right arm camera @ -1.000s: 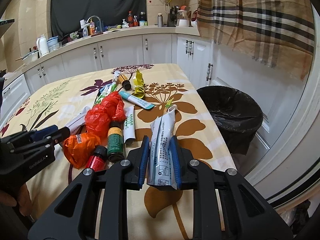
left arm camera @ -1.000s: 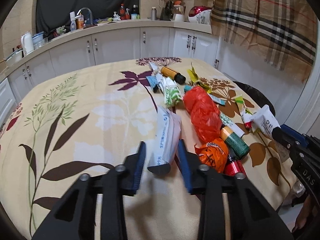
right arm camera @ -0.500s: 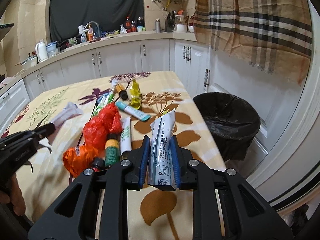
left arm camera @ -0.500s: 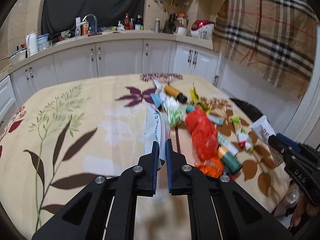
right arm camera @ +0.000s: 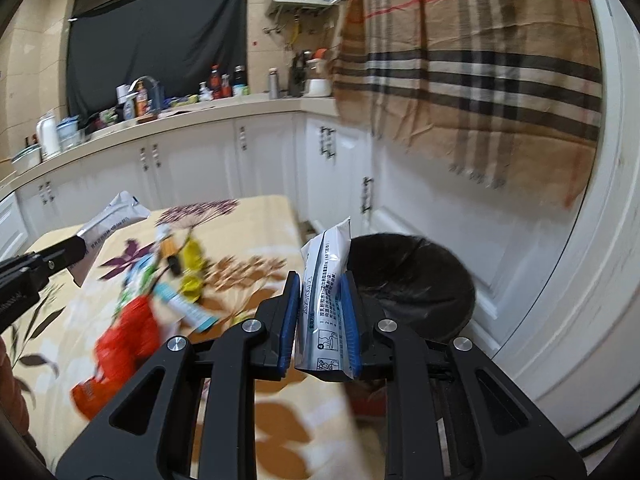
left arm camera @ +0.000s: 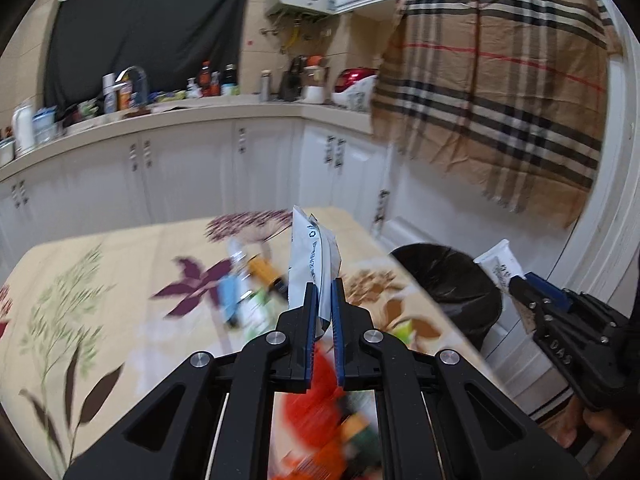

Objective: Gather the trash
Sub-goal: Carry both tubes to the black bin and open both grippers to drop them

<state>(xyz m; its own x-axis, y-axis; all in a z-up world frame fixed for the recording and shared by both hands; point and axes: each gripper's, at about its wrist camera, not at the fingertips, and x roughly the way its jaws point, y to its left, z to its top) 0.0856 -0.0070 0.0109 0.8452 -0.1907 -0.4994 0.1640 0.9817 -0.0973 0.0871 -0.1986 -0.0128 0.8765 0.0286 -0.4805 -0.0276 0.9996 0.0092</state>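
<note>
My left gripper (left arm camera: 325, 300) is shut on a white plastic packet (left arm camera: 312, 256) and holds it upright above the table; it also shows in the right wrist view (right arm camera: 110, 220). My right gripper (right arm camera: 323, 296) is shut on a white sachet with printed text (right arm camera: 325, 280), held near the black-lined trash bin (right arm camera: 416, 280). The bin also shows in the left wrist view (left arm camera: 444, 276), with the right gripper's sachet (left arm camera: 498, 264) beside it. Remaining trash lies blurred on the floral tablecloth (right arm camera: 248, 268): a red bag (right arm camera: 128, 332), a yellow wrapper (right arm camera: 192, 256), tubes and bottles.
White cabinets (left arm camera: 192, 176) with a cluttered counter run along the back. A plaid cloth (left arm camera: 500, 112) hangs at the right above the bin. The table's right edge (left arm camera: 400, 264) borders the bin.
My left gripper closed on the white packet and lifted it off the table, swinging right toward the bin. My right gripper rose and moved toward the bin with its sachet.
</note>
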